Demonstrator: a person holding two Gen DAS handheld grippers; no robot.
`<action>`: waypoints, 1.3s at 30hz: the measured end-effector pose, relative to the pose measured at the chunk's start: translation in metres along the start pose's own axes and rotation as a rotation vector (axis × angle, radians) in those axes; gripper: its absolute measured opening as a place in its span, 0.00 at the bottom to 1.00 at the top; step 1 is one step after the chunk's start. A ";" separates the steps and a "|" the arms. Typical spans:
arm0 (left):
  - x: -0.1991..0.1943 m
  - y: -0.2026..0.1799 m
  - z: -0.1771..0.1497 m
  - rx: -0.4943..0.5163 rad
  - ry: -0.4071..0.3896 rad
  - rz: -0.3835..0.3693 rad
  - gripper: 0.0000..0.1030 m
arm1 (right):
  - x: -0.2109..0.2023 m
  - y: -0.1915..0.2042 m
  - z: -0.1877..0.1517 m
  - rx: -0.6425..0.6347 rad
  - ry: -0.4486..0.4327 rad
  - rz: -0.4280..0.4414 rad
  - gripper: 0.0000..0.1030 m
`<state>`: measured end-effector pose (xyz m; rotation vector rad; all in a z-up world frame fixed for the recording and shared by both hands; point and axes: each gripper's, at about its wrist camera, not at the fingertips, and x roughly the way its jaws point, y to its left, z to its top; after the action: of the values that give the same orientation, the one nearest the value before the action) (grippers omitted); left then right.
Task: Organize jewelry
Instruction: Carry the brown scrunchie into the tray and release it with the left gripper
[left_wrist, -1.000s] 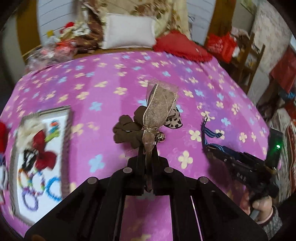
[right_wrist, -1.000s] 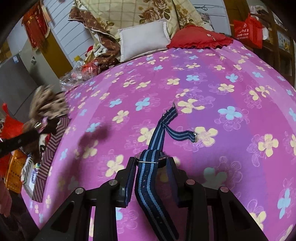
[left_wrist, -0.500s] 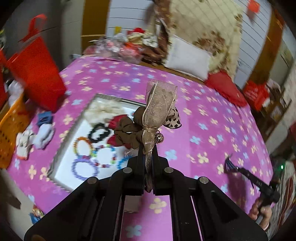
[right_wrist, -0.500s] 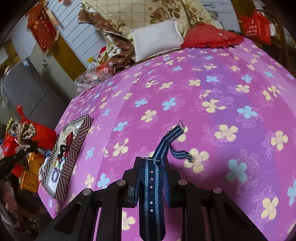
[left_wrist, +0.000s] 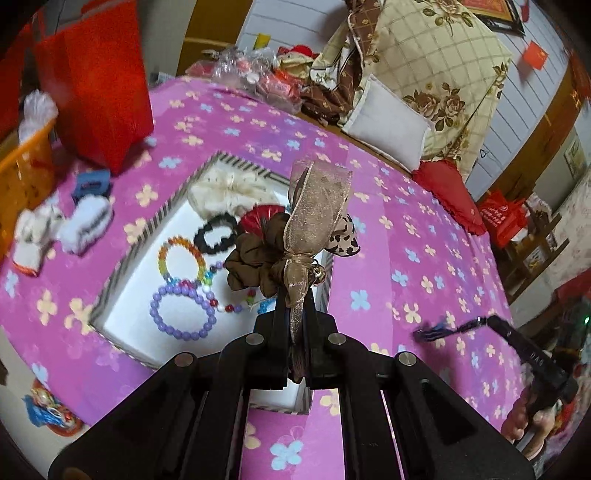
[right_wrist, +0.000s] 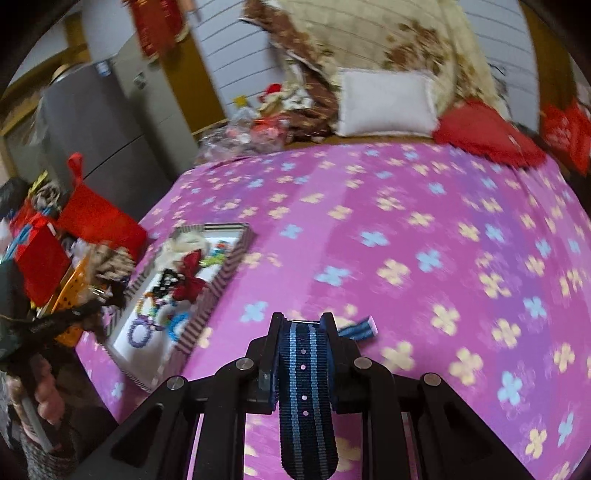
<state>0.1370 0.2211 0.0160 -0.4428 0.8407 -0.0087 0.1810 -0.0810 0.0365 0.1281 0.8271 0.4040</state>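
My left gripper (left_wrist: 295, 295) is shut on a brown scrunchie (left_wrist: 255, 266) with a gold ribbon bow (left_wrist: 317, 206) and a leopard-print tail. It hangs over the striped-rim tray (left_wrist: 147, 229), which holds a purple bead bracelet (left_wrist: 159, 314), a rainbow bracelet (left_wrist: 162, 254), a black scrunchie (left_wrist: 207, 230) and a cream one. My right gripper (right_wrist: 303, 325) is shut on a navy strap with light blue stripes (right_wrist: 304, 387), lifted off the pink flowered bedspread (right_wrist: 406, 258). The tray (right_wrist: 221, 280) lies to its left, with the left gripper (right_wrist: 98, 302) beyond it.
A red bag (left_wrist: 99, 92) and an orange basket (left_wrist: 22, 173) stand left of the tray, with small white toys (left_wrist: 85, 221) beside it. A white pillow (left_wrist: 388, 125), a red cushion (left_wrist: 447, 192) and folded quilts sit at the bed's head. A grey fridge (right_wrist: 92, 129) stands behind.
My left gripper swung left with the bow until it came over the tray. My right gripper closed on the striped strap and raised it off the bedspread, turning toward the tray.
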 end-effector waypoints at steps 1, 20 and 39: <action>0.003 0.003 -0.002 -0.009 0.010 -0.011 0.04 | 0.002 0.012 0.006 -0.020 0.003 0.011 0.18; 0.081 0.029 -0.039 0.014 0.247 0.022 0.04 | 0.085 0.206 0.089 -0.301 0.066 0.101 0.18; 0.056 0.025 -0.034 0.053 0.210 -0.179 0.40 | 0.255 0.177 0.091 -0.293 0.360 -0.156 0.17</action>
<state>0.1458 0.2209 -0.0530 -0.4711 1.0027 -0.2461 0.3493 0.1869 -0.0303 -0.2878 1.1129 0.4019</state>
